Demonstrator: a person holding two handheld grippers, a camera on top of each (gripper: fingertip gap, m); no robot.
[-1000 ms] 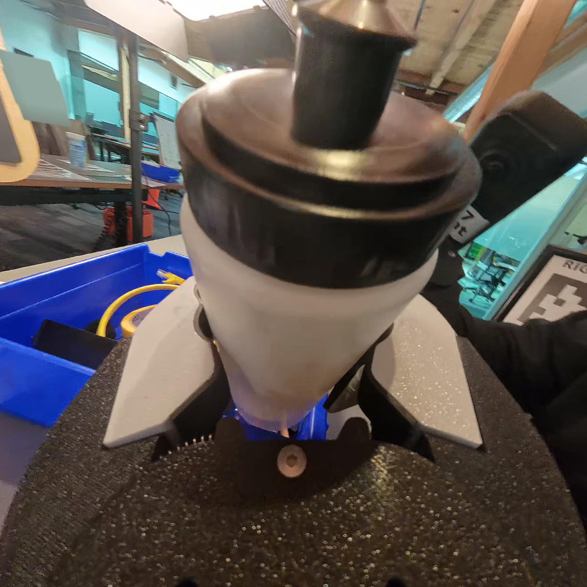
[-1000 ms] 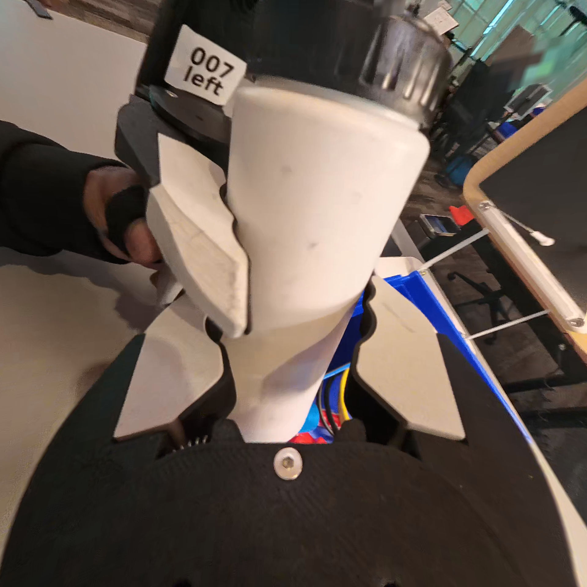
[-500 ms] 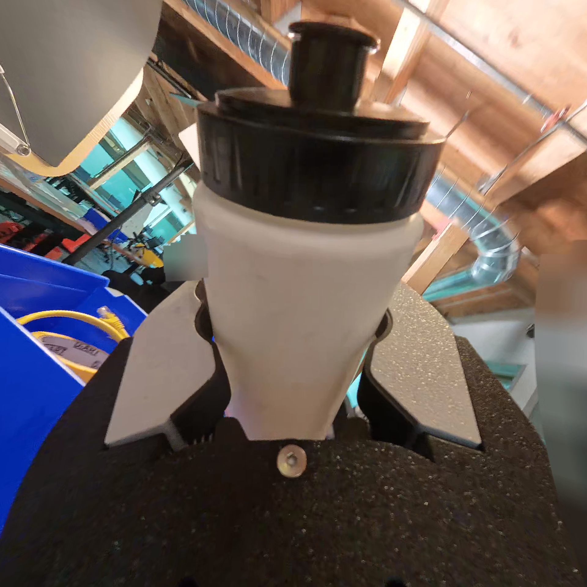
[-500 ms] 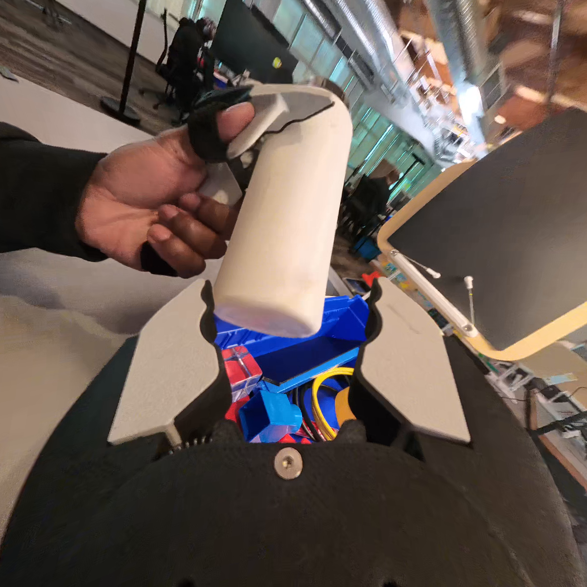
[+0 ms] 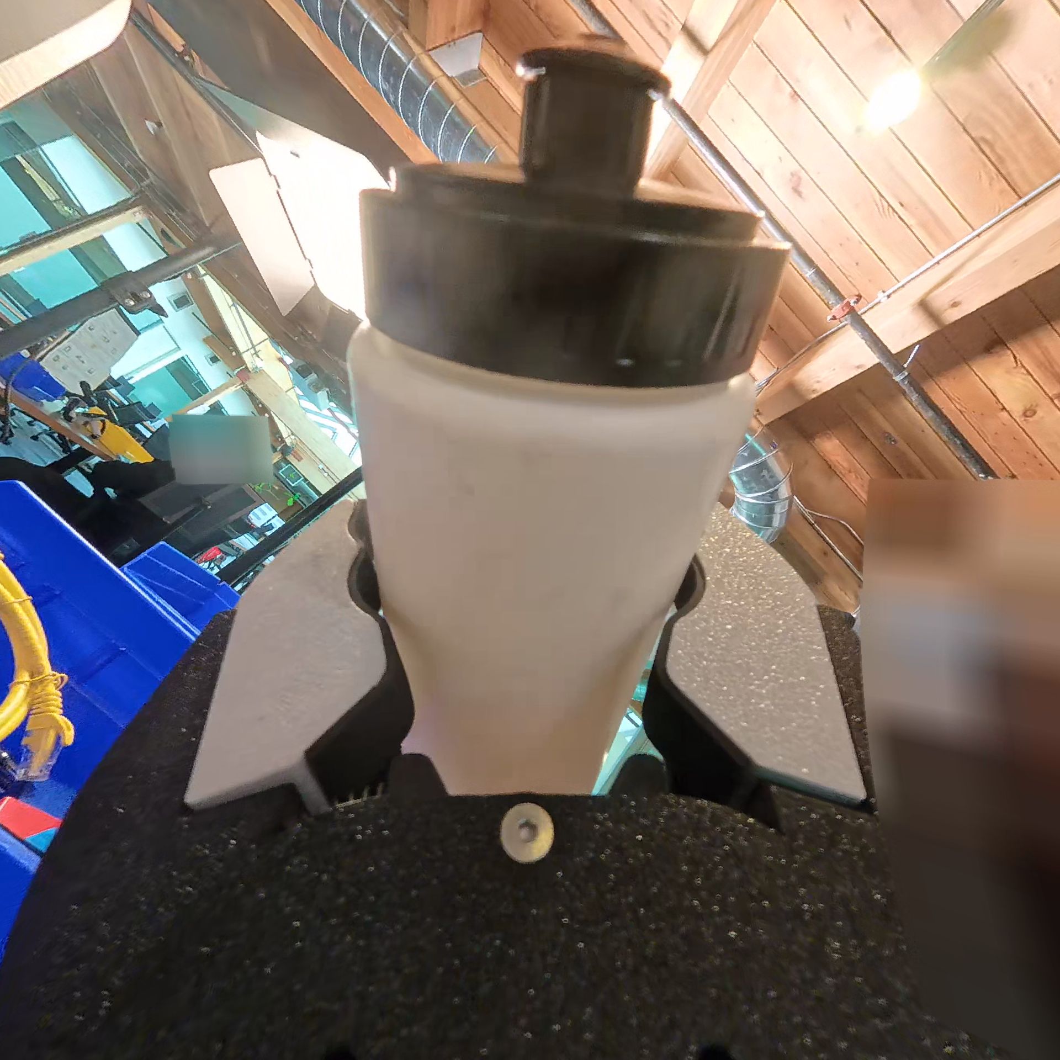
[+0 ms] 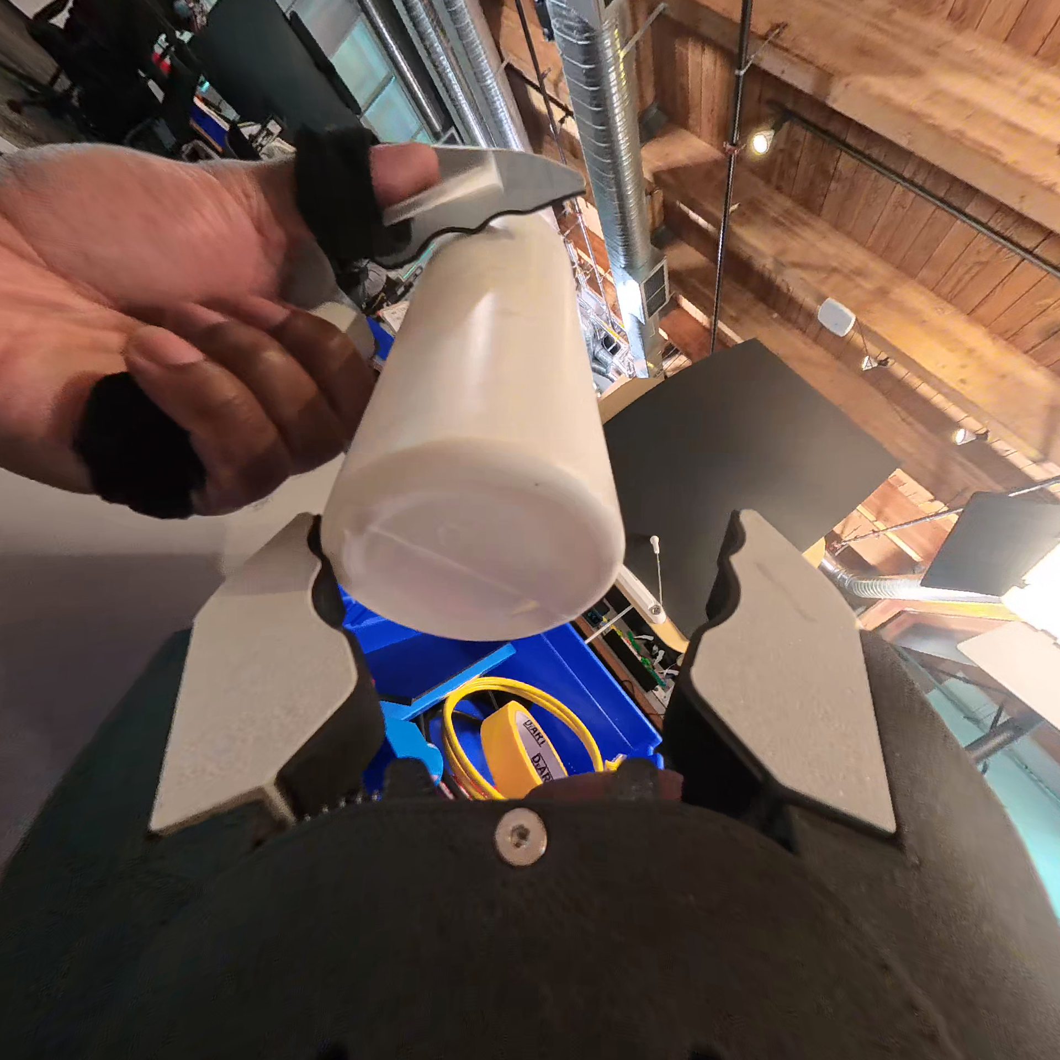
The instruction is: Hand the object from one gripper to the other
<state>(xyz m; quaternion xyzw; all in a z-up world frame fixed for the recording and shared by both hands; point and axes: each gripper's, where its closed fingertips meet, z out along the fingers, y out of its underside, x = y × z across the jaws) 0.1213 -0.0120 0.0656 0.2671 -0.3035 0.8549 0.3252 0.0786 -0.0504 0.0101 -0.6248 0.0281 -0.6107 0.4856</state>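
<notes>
A white bottle [image 5: 533, 545] with a black cap [image 5: 573, 275] fills the left wrist view. My left gripper [image 5: 527, 573] is shut on its body, both pads pressed against its sides, and holds it up towards the ceiling. In the right wrist view the same bottle [image 6: 482, 459] hangs in the air with its base towards me, one finger [image 6: 487, 178] of the left gripper on its upper side and a hand [image 6: 172, 321] behind it. My right gripper [image 6: 525, 519] is open wide. The bottle's base is just beyond its fingertips, with a clear gap on the right side.
A blue bin [image 6: 573, 688] lies below the right gripper with a yellow cable [image 6: 516, 685] and a yellow tape roll [image 6: 516, 745] in it. The bin [image 5: 86, 602] and cable [image 5: 34, 659] also show at the left of the left wrist view. A black panel [image 6: 745, 459] stands behind. The grippers' ends are close to 9 cm from one another.
My right gripper was around the bottle's lower end a second ago, then opened wider and drew back. The left gripper kept its hold and swung the bottle upward, away from the right jaws.
</notes>
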